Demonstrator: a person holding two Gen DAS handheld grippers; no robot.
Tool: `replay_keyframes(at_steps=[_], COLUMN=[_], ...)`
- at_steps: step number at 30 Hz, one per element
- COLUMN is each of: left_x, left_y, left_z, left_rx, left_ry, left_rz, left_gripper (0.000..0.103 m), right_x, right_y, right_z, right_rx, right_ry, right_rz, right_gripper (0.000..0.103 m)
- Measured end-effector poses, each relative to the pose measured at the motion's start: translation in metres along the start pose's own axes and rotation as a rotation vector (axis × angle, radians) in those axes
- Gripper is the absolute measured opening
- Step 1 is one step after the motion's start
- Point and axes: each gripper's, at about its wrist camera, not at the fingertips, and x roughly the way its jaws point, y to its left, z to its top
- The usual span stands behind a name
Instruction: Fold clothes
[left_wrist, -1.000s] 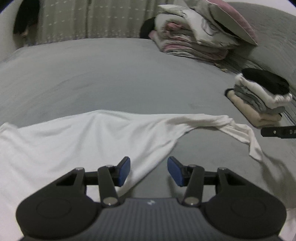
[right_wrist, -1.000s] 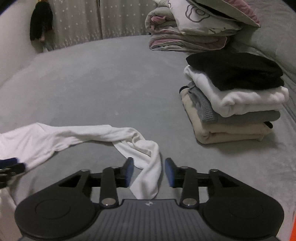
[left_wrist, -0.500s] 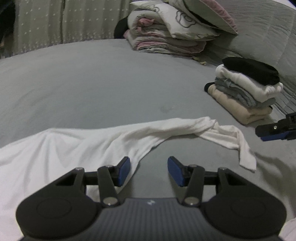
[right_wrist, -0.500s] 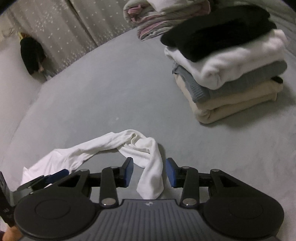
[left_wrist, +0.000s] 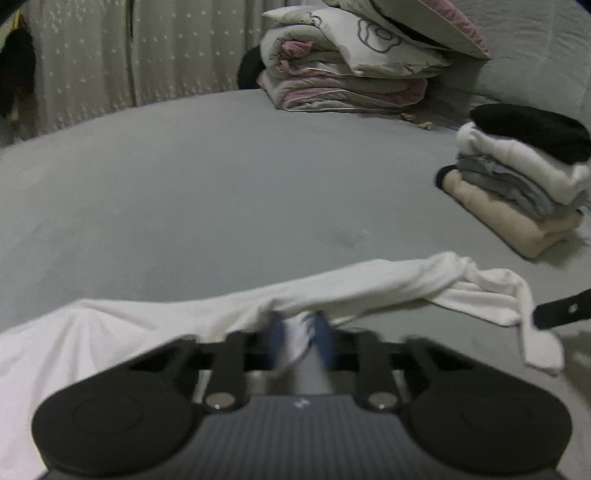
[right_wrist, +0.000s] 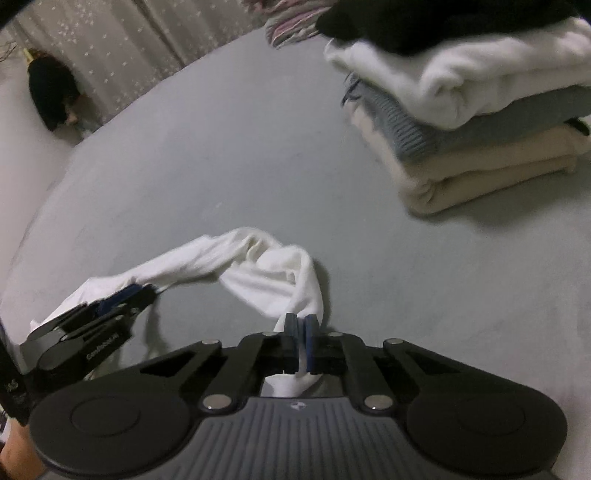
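1. A white long-sleeved garment (left_wrist: 110, 332) lies spread on a grey bed (left_wrist: 221, 184), its body toward the left of the left wrist view and one sleeve (left_wrist: 388, 284) stretching to the right.
2. The left gripper (left_wrist: 297, 336) has just been closing, and its blue fingers (left_wrist: 275, 332) now pinch the white cloth where the sleeve meets the body; the picture is blurred there, but fabric shows between the pads.
3. The right gripper (right_wrist: 300, 332) has likewise just been closing. Its fingers (right_wrist: 290, 328) are clenched on the end of the sleeve (right_wrist: 273, 280), with a strip of white fabric squeezed between the pads and the cuff hanging out below them.
4. In the right wrist view the sleeve runs in a twisted loop from the right gripper back to the left gripper (right_wrist: 122, 295), which sits at the left edge, its fingers on the cloth.
5. In the left wrist view a black part of the right gripper (left_wrist: 561, 314) enters from the right edge, just beside the sleeve's end.
6. A stack of folded clothes (right_wrist: 461, 122) sits on the bed to the right, well apart from the sleeve: beige at the bottom, then grey, white, and black on top.
7. Folded bedding with a pink and floral pattern (left_wrist: 351, 74) rests at the far side of the bed, before a pale curtain (left_wrist: 110, 55).
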Motion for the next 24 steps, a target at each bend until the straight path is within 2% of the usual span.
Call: replay_keyframes(at_steps=[6, 10, 16, 24], left_x=[-0.019, -0.041, -0.074, -0.105], left_y=[0.017, 0.028, 0.041, 0.052], left_z=[0.013, 0.02, 0.01, -0.033], left_rx=[-0.065, -0.085, -0.055, 0.004], left_ry=[-0.054, -0.082, -0.064, 0.006], left_rz=[-0.027, -0.056, -0.119, -0.154], left_gripper=[0.006, 0.006, 0.006, 0.006], right_x=[-0.024, -0.037, -0.046, -0.05], right_y=[-0.007, -0.012, -0.011, -0.01], right_z=[0.011, 0.014, 0.008, -0.024], right_rx=[0.023, 0.019, -0.059, -0.238], right_ry=[-0.172, -0.214, -0.189, -0.081], right_rz=[-0.047, -0.047, -0.044, -0.026], right_gripper=[0.006, 0.006, 0.006, 0.006])
